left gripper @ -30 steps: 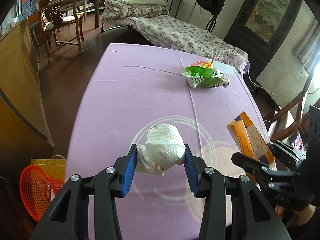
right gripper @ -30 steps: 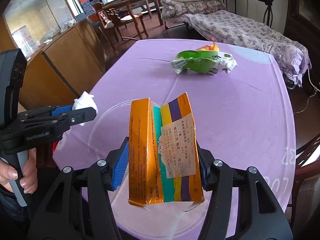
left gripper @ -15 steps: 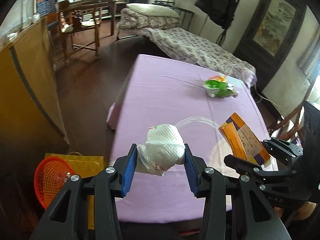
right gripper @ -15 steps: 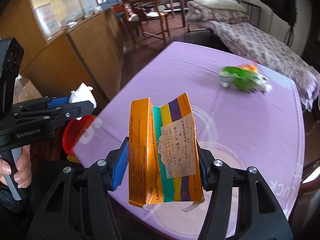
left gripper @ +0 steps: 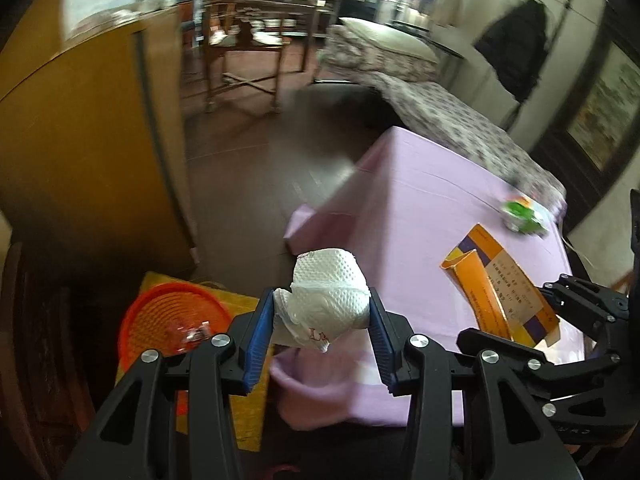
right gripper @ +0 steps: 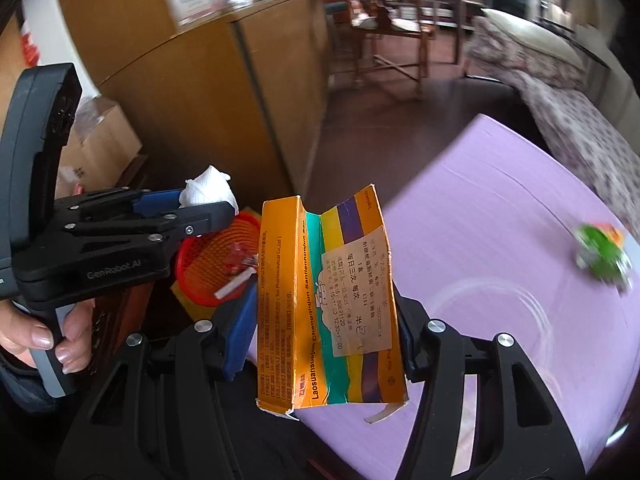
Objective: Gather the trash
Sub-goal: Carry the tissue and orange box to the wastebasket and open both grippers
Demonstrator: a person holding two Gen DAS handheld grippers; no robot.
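My left gripper (left gripper: 320, 332) is shut on a crumpled white tissue (left gripper: 328, 296), held in the air past the table's left edge. The tissue also shows in the right wrist view (right gripper: 208, 192). My right gripper (right gripper: 324, 328) is shut on a flattened orange medicine box (right gripper: 328, 304), also seen in the left wrist view (left gripper: 500, 288). An orange mesh basket (left gripper: 172, 320) sits on the floor low left, holding small scraps; it also shows in the right wrist view (right gripper: 216, 264). A green snack wrapper (left gripper: 522, 216) lies on the purple table (left gripper: 420, 208).
A yellow paper bag (left gripper: 244, 412) lies under the basket. A wooden cabinet (left gripper: 88, 128) stands to the left. Chairs (left gripper: 240, 64) and a bed (left gripper: 432, 104) are farther back. A cardboard box (right gripper: 100, 144) sits by the cabinet.
Both grippers swung left off the table with their loads. The orange basket is now closer, just left of the left gripper. The green wrapper has slid toward the right edge of both views.
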